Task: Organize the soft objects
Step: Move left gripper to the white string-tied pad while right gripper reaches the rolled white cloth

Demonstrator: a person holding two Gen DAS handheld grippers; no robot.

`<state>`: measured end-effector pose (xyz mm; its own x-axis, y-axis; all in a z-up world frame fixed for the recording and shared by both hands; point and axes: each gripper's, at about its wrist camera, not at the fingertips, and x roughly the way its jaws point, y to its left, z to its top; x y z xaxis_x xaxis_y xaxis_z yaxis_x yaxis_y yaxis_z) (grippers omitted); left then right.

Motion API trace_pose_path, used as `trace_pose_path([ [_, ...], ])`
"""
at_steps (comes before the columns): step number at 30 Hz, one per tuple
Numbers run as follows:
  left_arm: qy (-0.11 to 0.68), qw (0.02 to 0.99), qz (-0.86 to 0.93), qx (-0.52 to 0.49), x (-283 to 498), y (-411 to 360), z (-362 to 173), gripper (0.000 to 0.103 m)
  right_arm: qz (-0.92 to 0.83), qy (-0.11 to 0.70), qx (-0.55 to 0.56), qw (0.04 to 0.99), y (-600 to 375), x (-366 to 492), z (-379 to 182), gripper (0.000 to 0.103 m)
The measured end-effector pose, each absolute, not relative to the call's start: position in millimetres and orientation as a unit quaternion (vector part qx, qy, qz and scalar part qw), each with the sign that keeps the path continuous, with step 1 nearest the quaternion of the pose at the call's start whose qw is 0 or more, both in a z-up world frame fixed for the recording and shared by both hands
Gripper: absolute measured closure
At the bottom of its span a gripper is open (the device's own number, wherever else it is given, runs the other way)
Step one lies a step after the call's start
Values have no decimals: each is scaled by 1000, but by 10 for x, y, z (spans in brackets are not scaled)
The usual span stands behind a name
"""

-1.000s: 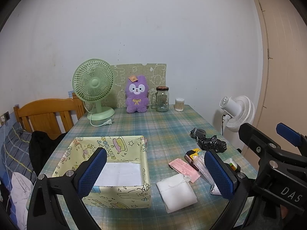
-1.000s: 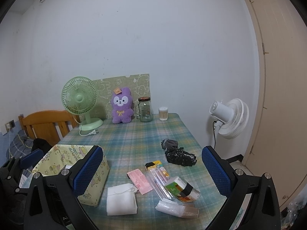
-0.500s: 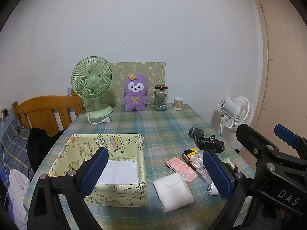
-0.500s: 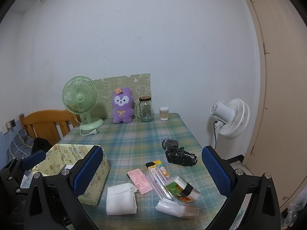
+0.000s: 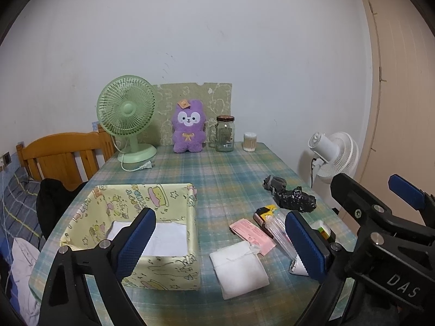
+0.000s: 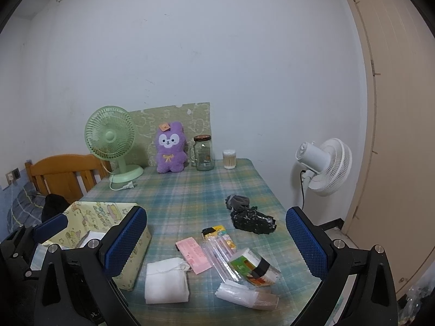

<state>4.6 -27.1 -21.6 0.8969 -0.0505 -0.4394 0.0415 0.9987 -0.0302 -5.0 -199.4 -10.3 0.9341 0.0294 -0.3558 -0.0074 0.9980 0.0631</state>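
Note:
A yellow patterned fabric box (image 5: 174,198) (image 6: 81,214) stands at the table's near left, with a white sheet inside. A folded white cloth (image 5: 239,270) (image 6: 165,281) lies just right of it. A grey sock (image 5: 274,183) (image 6: 238,201) and a crumpled black bag (image 5: 296,202) (image 6: 252,220) lie at mid right. A purple plush (image 5: 189,129) (image 6: 170,148) sits at the back. My left gripper (image 5: 220,247) is open above the near edge, between box and cloth. My right gripper (image 6: 217,244) is open and empty over the small items.
A pink packet (image 6: 193,255), a clear pen pack (image 6: 217,247), a green wrapped box (image 6: 254,267) and a plastic sleeve (image 6: 244,296) lie near front. A green fan (image 5: 127,119), glass jar (image 5: 225,137) and swab tub (image 5: 250,141) stand at the back. A white fan (image 6: 323,165) stands off the right edge, a wooden chair (image 5: 65,157) left.
Both grippers have drifted back and slightly up, so the table looks a little farther away. Nothing on the table has moved. Both stay open.

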Motion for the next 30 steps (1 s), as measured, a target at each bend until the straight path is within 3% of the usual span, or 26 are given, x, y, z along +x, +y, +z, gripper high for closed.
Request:
trace_pose_path([
  [30,293,955,-34,-5,249,-798,-848,8,-32,234,55,970,-2462,81,-818,7],
])
